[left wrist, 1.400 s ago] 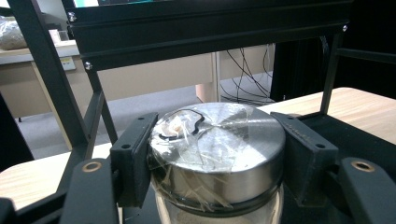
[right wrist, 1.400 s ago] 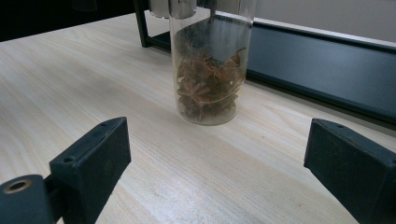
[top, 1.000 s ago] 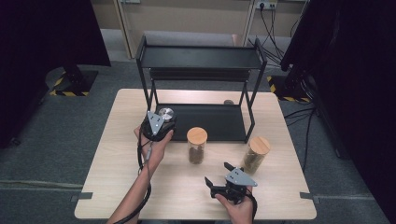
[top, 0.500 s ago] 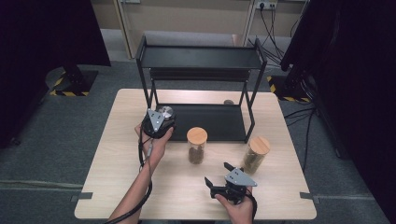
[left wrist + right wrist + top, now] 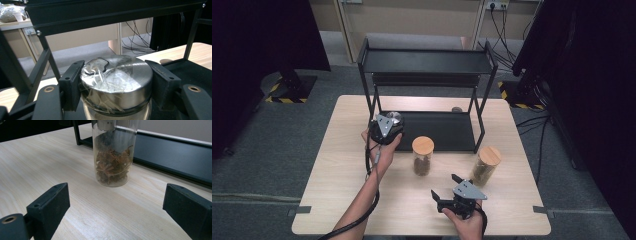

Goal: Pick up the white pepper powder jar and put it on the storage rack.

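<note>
A: Left gripper view, quick read: the left gripper [image 5: 116, 82] has both pads pinching the steel lid [image 5: 117, 80] of a jar [image 5: 117, 113], w/ crinkled plastic film over the lid's top. Jar sits at the near left corner of the black rack [image 5: 105, 17], just over its lower shelf [image 5: 197, 75]; can't tell if it's set down or hovering.

B: How'll it handle?

A: My guess: glass body, metal cap, so stiff, some weight, breakable if knocked on the rack frame. Film plus polished steel looks slippery. The hold is on the lid alone; if the lid's loose, the body could drop. Lower on the rim, or on the glass, would be safer imo.

B: Right side?

A: Right gripper [image 5: 116, 207] has its jaws spread wide, nothing between them, aimed at the star anise jar [image 5: 113, 157] on the table [image 5: 37, 165].

B: What does the high view add?

A: Layout: left gripper [image 5: 385, 129] at the shelf's near left, the jar under it hidden apart from a sliver of its top. Wood-lid jar [image 5: 423, 156] mid table, second one [image 5: 486, 165] to its right, right gripper [image 5: 446, 192] near the front edge. It can't show pad contact or the film; the gripper views do.
</note>
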### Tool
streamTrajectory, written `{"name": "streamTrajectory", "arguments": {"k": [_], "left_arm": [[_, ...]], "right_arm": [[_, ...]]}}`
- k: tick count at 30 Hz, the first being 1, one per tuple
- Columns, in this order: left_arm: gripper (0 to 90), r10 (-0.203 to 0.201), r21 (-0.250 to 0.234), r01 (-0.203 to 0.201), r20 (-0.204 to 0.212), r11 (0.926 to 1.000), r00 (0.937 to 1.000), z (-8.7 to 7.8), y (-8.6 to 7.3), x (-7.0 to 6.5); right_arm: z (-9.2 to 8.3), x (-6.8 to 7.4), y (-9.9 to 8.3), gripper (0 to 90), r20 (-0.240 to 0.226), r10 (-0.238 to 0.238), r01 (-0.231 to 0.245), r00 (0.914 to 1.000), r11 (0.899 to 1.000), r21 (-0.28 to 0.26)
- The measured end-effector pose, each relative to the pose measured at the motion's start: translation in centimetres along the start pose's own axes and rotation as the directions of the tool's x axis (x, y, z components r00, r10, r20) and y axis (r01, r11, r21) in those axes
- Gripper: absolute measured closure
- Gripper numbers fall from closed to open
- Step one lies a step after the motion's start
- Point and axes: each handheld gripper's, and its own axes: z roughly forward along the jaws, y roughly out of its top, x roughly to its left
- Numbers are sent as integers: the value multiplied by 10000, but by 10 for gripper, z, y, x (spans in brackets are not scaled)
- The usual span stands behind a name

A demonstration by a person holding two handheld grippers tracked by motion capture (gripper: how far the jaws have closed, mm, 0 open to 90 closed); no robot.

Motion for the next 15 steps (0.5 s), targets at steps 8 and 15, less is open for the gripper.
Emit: {"name": "streamTrajectory", "arguments": {"k": [8, 15], "left_arm": [[347, -149, 159, 150, -63, 9998, 9999, 11, 1, -3], [347, -98, 318, 103, -145, 9994, 9998, 19, 1, -2]], "right_arm": [[0, 1, 0, 71, -34, 20, -20, 10000, 10000, -8], [0, 1, 0, 70, -55, 10, -10, 10000, 10000, 6]]}}
